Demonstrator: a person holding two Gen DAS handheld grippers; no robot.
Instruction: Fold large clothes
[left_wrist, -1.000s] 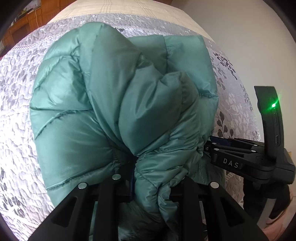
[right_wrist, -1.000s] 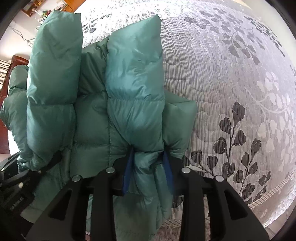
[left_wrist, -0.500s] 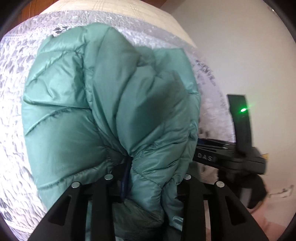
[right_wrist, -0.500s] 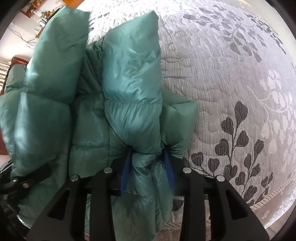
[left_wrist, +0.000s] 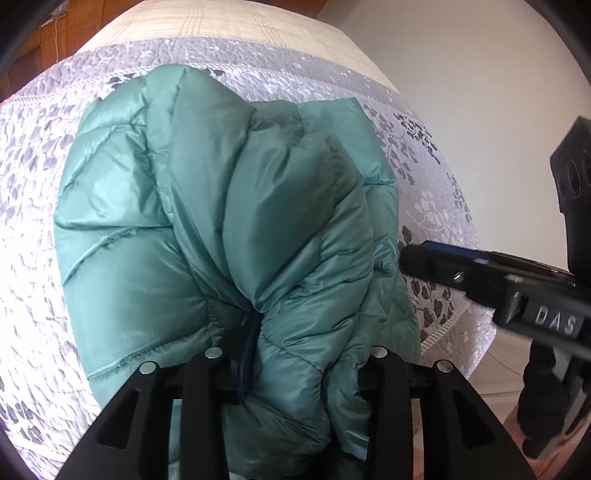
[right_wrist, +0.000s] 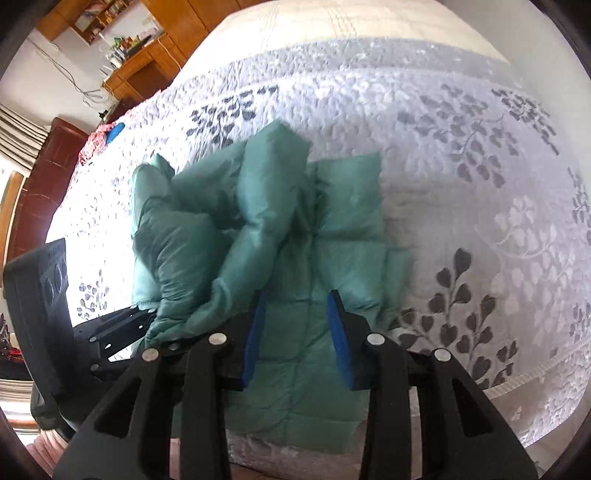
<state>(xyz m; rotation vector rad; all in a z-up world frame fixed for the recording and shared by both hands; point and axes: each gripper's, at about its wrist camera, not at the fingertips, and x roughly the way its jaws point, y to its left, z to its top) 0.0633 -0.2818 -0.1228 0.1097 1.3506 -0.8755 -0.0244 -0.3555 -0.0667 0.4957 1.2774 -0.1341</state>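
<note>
A green quilted down jacket (left_wrist: 229, 221) lies bunched on a bed with a grey-white floral cover (left_wrist: 37, 221). My left gripper (left_wrist: 295, 354) is shut on a thick fold of the jacket, which bulges up between its fingers. My right gripper (right_wrist: 295, 328) is open and empty, its blue pads (right_wrist: 255, 332) apart just above the jacket's near part (right_wrist: 295, 369). The jacket (right_wrist: 258, 229) lies in folds ahead of it. The right gripper also shows in the left wrist view (left_wrist: 424, 258), beside the jacket. The left gripper shows at the left of the right wrist view (right_wrist: 122, 325).
The bed's near edge (right_wrist: 517, 376) runs along the lower right. A beige sheet (left_wrist: 221, 26) covers the far end of the bed. A wooden desk and shelves (right_wrist: 136, 62) stand beyond the bed at the left. A white wall (left_wrist: 461, 74) is at the right.
My right gripper has let go of the jacket fold, opened and pulled back and up. The released fold has dropped onto the jacket. My left gripper still holds its fold.
</note>
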